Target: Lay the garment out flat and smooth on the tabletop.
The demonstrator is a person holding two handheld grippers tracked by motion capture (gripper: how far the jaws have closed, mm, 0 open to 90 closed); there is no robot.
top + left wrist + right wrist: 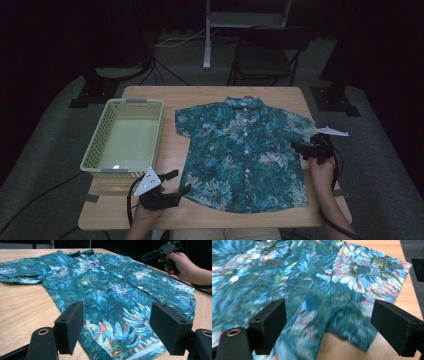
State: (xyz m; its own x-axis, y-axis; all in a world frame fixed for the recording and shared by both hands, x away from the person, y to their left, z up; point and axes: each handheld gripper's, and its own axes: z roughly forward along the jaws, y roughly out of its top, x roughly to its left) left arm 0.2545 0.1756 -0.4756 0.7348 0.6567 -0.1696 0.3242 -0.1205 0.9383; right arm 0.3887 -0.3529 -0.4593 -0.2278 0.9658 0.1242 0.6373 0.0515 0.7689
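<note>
Teal floral shirt (243, 152) flat on tabletop (170, 150), collar away, hem near, both tools (176, 185) (300, 148) wide, empty

**Cloth, wood grain, matt black plastic**

Thin woven cloth on the shirt (243, 152), printed in teal, white and red, soft and faintly creased, with small glossy white buttons. Pale wood on the surface (170, 150), smooth, lightly satin, fine straight grain. Pale green plastic on the basket (98, 140), perforated walls, dull sheen. Matt black, slightly grainy plastic on the left hand-held gripper (116, 331) and right hand-held gripper (328, 327), brass-coloured metal eyelets at the jaw roots.
</note>
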